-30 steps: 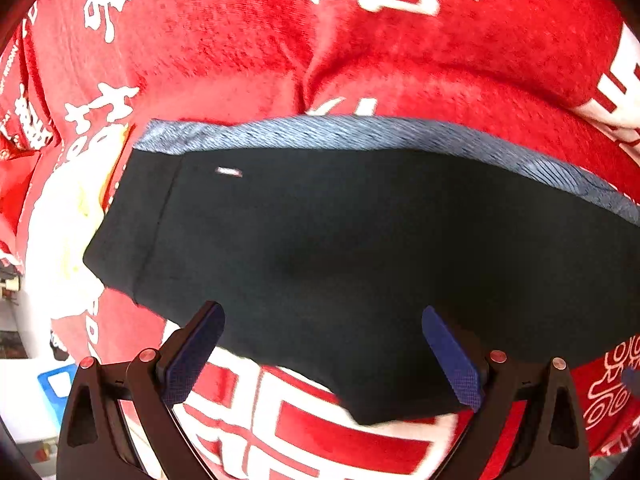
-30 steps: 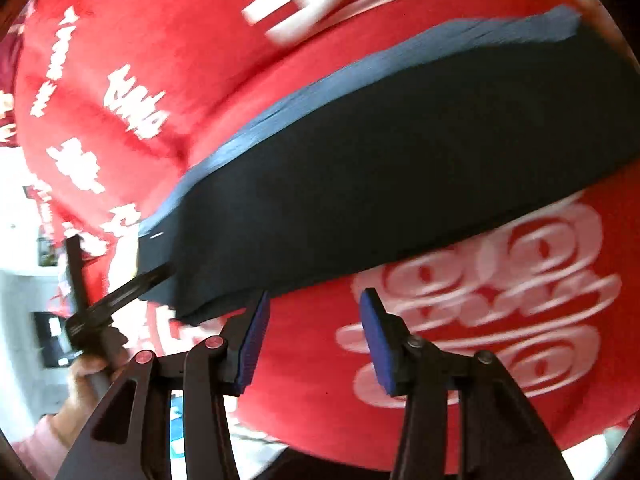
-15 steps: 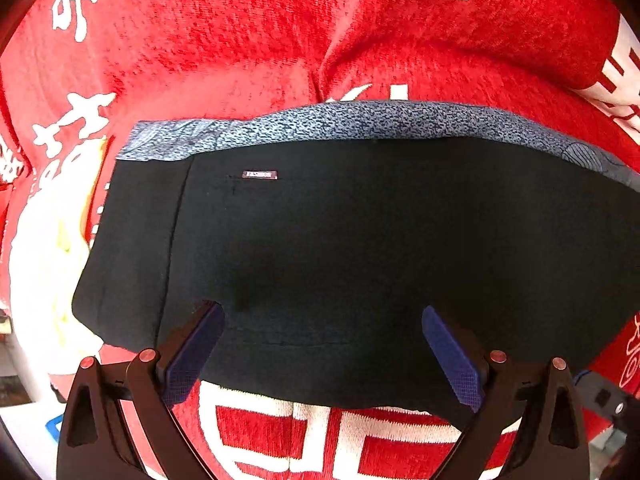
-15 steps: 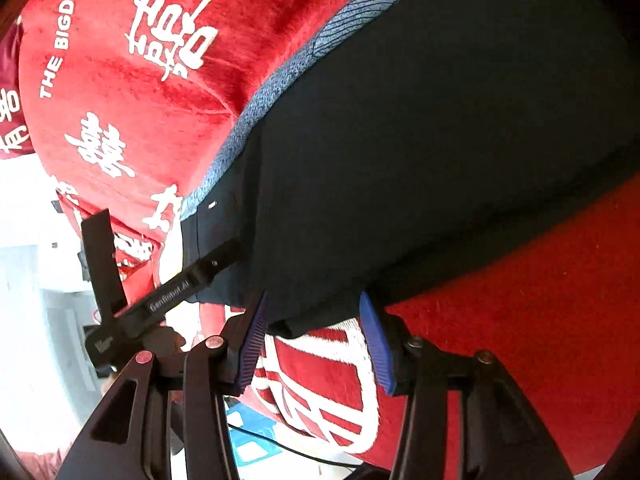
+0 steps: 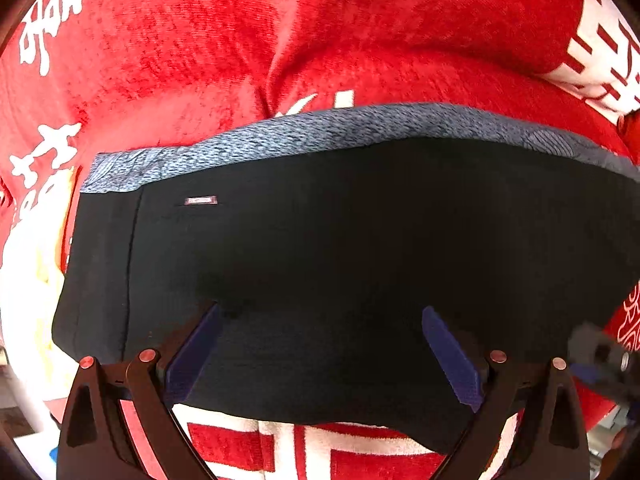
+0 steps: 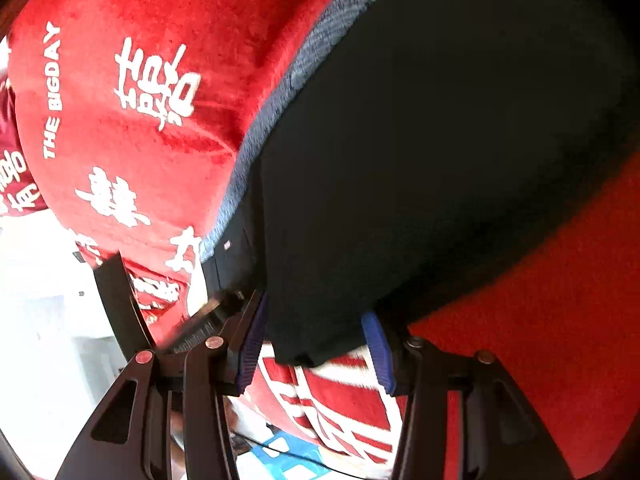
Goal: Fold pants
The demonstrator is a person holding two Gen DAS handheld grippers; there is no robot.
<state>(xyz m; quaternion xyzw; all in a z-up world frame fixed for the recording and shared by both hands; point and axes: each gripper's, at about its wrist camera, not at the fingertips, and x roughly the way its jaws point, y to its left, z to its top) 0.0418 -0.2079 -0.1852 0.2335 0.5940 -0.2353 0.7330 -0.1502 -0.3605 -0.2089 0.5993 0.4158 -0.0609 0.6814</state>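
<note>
1. The black pants point(image 5: 340, 264), with a mottled blue-grey waistband point(image 5: 320, 136), are lying flat across a red blanket point(image 5: 160, 40) printed with white characters.
2. The left gripper point(image 5: 320, 354) is hovering over the pants' near edge, its blue pads spread wide and gripping nothing.
3. The right gripper point(image 6: 316, 348) is sitting about half open, the pants' corner lying between its pads, which are not pressing on the cloth.
4. Beyond the right gripper's left finger, the left gripper's black frame point(image 6: 120, 304) is showing.
</note>
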